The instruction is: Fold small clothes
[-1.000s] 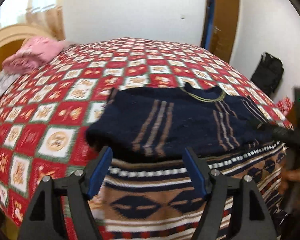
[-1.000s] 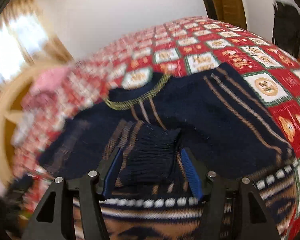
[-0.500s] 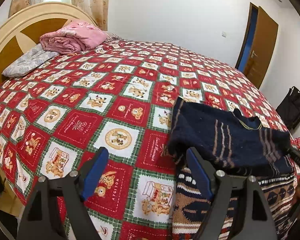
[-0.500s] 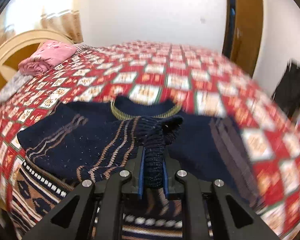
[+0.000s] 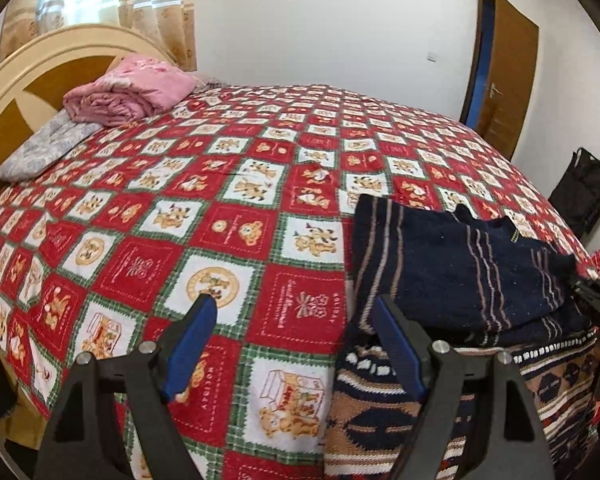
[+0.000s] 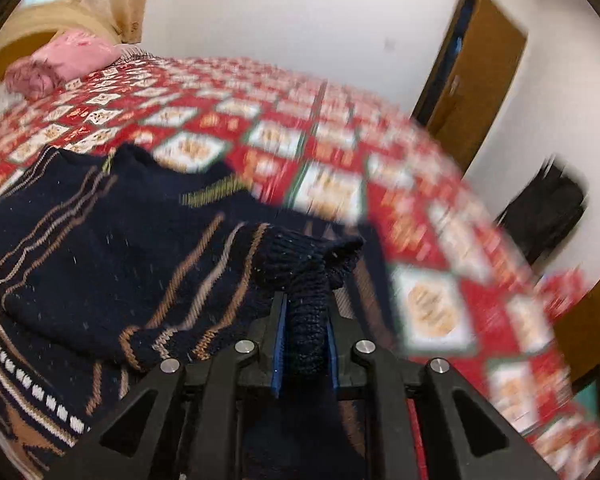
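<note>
While tilted downward, right gripper [image 6: 304, 320] cuff-laden.

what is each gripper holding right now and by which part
The right gripper pinches the navy knitted sweater by its ribbed sleeve cuff, jaws easing open. The left gripper is open and holds nothing.

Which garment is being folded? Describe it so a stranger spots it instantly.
Start at the bed's red checked blanket. Near its front edge, away from the headboard, lies a navy knitted sweater. Unlike the pink bundle by the headboard, it has thin tan stripes and a patterned hem.
</note>
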